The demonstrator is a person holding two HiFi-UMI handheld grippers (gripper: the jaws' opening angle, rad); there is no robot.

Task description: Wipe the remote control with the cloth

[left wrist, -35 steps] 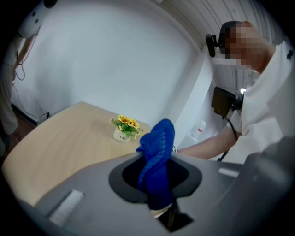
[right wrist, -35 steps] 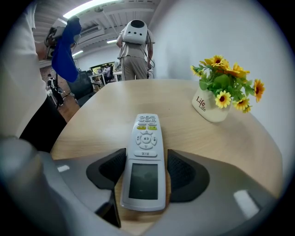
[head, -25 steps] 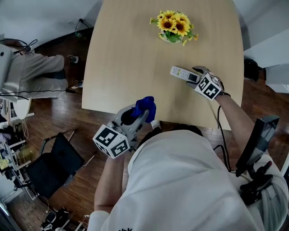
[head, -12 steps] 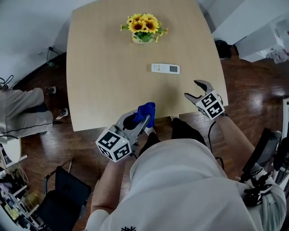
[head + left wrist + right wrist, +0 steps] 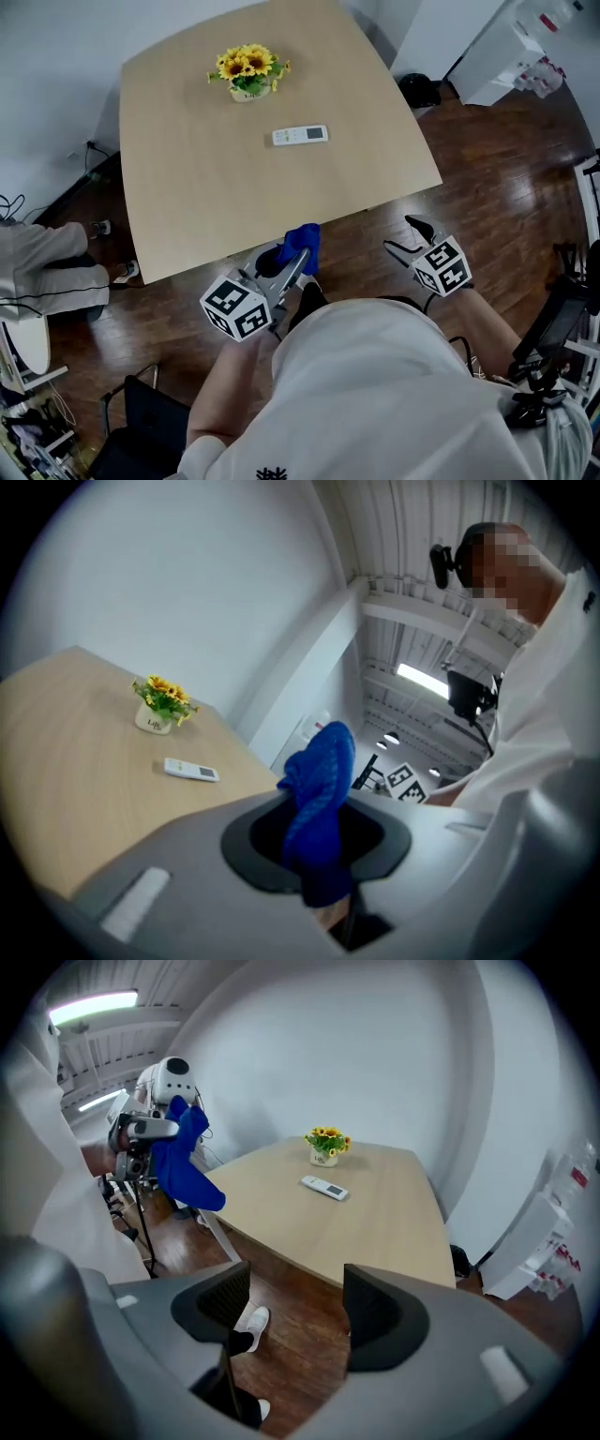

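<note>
The white remote control (image 5: 300,136) lies alone on the light wooden table (image 5: 187,187), in front of a pot of sunflowers (image 5: 247,69). It shows small in the left gripper view as the remote control (image 5: 191,771) and in the right gripper view as the remote control (image 5: 323,1188). My left gripper (image 5: 298,253) is shut on a blue cloth (image 5: 301,243), held off the table's near edge; the cloth (image 5: 319,803) sticks up between its jaws. My right gripper (image 5: 405,238) stands open and empty over the floor, well back from the table.
Dark wooden floor (image 5: 487,187) surrounds the table. A white cabinet (image 5: 511,47) stands at the far right, a black stand (image 5: 553,319) at the right, and a person's legs in grey trousers (image 5: 42,272) at the left. A shoe (image 5: 246,1326) shows below the right gripper.
The right gripper has let go of the remote control and drawn back off the table to above the floor. The whole view has backed away from the table. The left gripper still holds the cloth.
</note>
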